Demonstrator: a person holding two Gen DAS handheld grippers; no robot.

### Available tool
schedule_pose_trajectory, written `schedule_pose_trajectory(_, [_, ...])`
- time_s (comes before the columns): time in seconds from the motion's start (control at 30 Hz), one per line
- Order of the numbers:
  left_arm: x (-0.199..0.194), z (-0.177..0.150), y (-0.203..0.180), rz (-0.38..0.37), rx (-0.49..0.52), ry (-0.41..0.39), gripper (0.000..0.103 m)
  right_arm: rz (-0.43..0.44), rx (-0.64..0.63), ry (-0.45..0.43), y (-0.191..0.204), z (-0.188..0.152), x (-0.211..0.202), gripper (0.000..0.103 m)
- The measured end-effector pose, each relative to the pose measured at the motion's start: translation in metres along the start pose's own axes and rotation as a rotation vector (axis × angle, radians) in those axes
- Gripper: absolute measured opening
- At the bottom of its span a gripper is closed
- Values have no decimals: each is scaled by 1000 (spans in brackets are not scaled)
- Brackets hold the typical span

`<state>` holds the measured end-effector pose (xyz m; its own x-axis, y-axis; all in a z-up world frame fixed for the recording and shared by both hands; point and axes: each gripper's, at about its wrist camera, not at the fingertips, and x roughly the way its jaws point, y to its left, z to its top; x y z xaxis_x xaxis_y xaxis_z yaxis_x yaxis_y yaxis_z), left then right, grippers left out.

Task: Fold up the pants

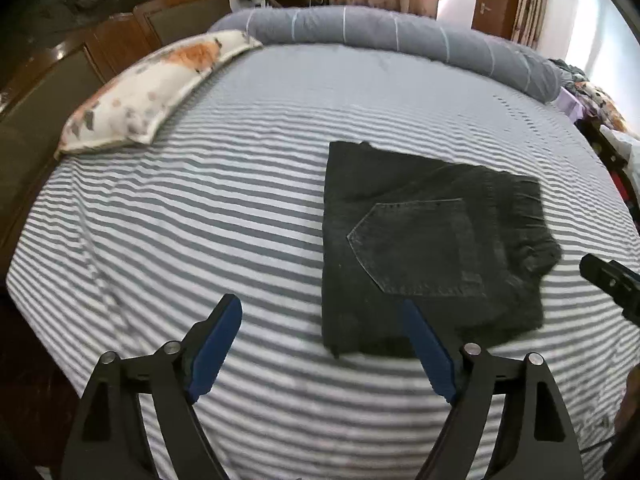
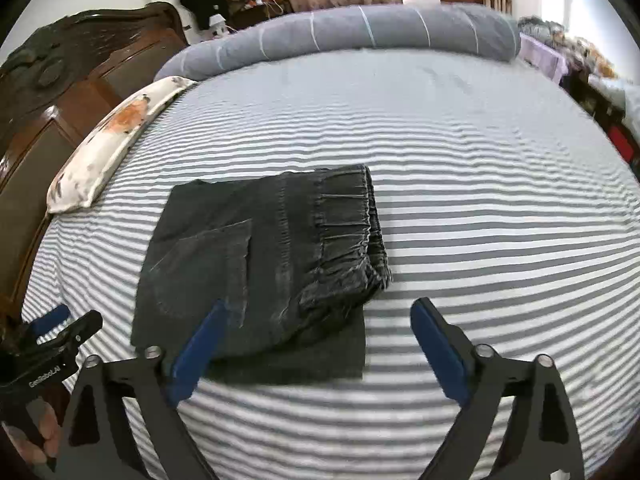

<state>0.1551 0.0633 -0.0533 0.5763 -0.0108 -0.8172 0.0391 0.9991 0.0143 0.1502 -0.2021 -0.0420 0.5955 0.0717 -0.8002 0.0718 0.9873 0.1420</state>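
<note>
Dark grey denim pants lie folded into a compact rectangle on the striped bed sheet, back pocket up. In the right wrist view the pants show the gathered waistband on the right side. My left gripper is open and empty, above the sheet at the near left edge of the pants. My right gripper is open and empty, above the near right corner of the pants. The right gripper also shows at the right edge of the left wrist view, and the left gripper at the left edge of the right wrist view.
A floral pillow lies at the far left by the dark wooden headboard. A rolled grey quilt runs along the bed's far edge. Furniture and clutter stand past the right side of the bed.
</note>
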Motion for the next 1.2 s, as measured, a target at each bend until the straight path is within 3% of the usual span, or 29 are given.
schedule_pose_trajectory(0.2, [-51,-23,-5,28,26,-57,86,-49,-122,-69,30,-25,-44,101])
schedule_pose_trajectory(0.5, [-103,-49,-9,49,21,-130,86,-64,-106,-105,38,-57,-84,102])
schedule_pose_trajectory(1.2, [-122,-74,-26,69,52,-164,86,-46,-125,-92,45,-86,-98,102])
